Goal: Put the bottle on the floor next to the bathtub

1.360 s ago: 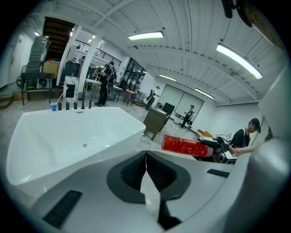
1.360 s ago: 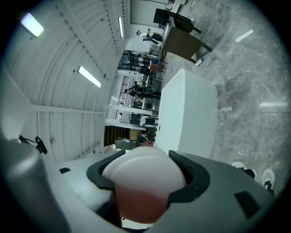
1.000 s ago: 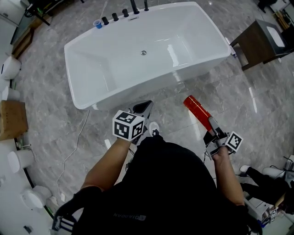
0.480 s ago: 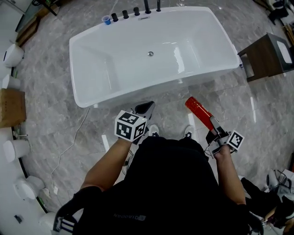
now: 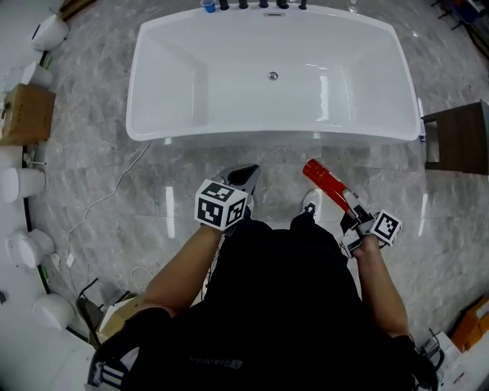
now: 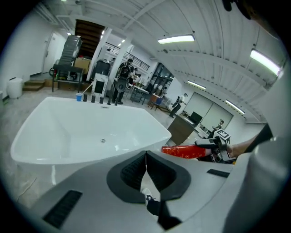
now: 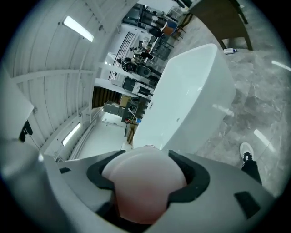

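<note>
Bottle [image 5: 327, 182]: red, carried off the floor roughly level, far end aimed at the bathtub [image 5: 168, 84], above the grey marble floor [image 5: 99, 183] between tub and the person's shoe [image 5: 309, 202].
Writing on bottle: pale print was spotted on the red body in the left gripper view, way too small to be read.
Right gripper [image 5: 351, 210]: jaws were clamped round the bottle's near end; its own view was mostly filled by that rounded end.
Left gripper [image 5: 239, 179]: jaws were pressed together at the tips, nothing caught between them, held just left of the bottle.
Marker cubes: only black-and-white square patterns were shown, no readable text.
Tub rim: a blue cup [image 5: 208, 6] and black tap knobs [image 5: 252, 4] were lined up on the far edge.
Further out: a brown side table [image 5: 458, 141] at right, a cardboard box [image 5: 27, 114] at left.
</note>
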The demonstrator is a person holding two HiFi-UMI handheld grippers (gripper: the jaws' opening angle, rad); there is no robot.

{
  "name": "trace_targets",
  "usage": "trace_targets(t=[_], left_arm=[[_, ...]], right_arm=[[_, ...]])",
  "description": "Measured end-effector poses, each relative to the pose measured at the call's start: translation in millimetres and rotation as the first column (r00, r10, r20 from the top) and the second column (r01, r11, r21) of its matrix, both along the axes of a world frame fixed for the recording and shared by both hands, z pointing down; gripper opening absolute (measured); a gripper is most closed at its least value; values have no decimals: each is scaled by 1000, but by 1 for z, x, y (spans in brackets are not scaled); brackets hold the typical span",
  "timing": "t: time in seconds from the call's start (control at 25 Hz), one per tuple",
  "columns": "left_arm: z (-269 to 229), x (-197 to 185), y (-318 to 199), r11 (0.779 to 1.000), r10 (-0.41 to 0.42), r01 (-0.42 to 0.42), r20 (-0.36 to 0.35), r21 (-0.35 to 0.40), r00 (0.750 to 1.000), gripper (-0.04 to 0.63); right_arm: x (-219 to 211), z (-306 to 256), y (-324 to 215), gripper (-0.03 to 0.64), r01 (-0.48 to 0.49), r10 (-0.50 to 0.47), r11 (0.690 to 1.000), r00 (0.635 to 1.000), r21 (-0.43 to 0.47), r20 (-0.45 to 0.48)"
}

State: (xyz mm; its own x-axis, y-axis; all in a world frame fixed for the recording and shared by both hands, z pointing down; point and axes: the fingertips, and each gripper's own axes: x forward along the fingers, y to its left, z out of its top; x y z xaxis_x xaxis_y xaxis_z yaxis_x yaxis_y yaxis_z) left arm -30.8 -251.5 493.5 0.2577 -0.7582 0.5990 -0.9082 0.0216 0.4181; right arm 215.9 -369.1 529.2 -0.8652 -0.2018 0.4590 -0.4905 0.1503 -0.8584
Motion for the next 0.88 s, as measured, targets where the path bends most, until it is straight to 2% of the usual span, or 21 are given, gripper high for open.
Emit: trace_targets(t=[0.2,0.28,0.36,0.52,0.72,0.8,0.88], left_arm=[[45,32,2,992,-70,71,13,-102,997,17],[62,43,3,986,-91,93,16,-137,996,17],[81,53,5,980,-103,104,16,-169,995,17],[119,60,12,969,-125,130,35,-212,992,17],[173,59,17,958,-125,127,25,-257,992,17],[197,56,18,954,-103,106,26,-280,994,17],[219,54,20,950,-80,82,17,-302,997,17]], right_arm=[[-7,64,-17,316,107,-113,991,991,-79,-73],[-14,95,-21,316,191,-198,979,973,-71,-117],[-20,128,-23,316,272,-281,960,940,-72,-195],[-35,200,-18,316,417,-415,906,841,-73,-347],[-63,281,-10,316,552,-499,833,715,-44,-490],[-76,307,-5,316,621,-528,783,646,-22,-551],[-89,332,4,316,705,-564,709,560,-8,-607]])
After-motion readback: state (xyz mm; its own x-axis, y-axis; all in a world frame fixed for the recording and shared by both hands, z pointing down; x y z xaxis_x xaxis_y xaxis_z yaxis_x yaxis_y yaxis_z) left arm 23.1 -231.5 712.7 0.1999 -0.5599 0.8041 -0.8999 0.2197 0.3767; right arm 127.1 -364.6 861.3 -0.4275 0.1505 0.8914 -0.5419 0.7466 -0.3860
